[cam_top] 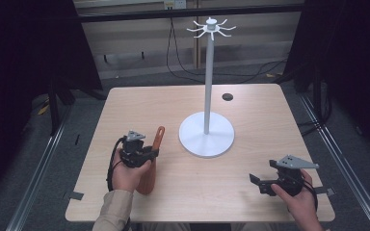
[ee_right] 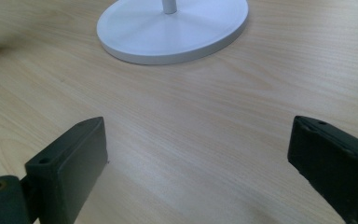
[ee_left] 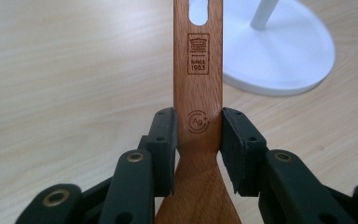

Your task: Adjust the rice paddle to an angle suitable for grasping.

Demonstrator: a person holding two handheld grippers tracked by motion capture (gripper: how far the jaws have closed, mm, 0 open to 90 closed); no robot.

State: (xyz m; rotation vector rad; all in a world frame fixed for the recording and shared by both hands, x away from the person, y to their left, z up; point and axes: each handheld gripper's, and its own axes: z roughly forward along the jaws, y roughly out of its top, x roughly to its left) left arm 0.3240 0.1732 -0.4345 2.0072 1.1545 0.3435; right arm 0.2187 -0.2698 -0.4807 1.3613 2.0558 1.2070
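The left gripper [ee_left: 198,140] clamps the spatula [ee_left: 198,88] at its neck, handle pointing toward the stand [cam_top: 207,130]; the right gripper [ee_right: 198,158] gapes empty.

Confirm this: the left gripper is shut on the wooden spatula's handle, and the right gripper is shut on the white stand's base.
Half wrong. The left gripper is shut on the wooden spatula, but the right gripper is open with nothing between its jaws; the white stand sits apart, beyond them. The right gripper view shows this.
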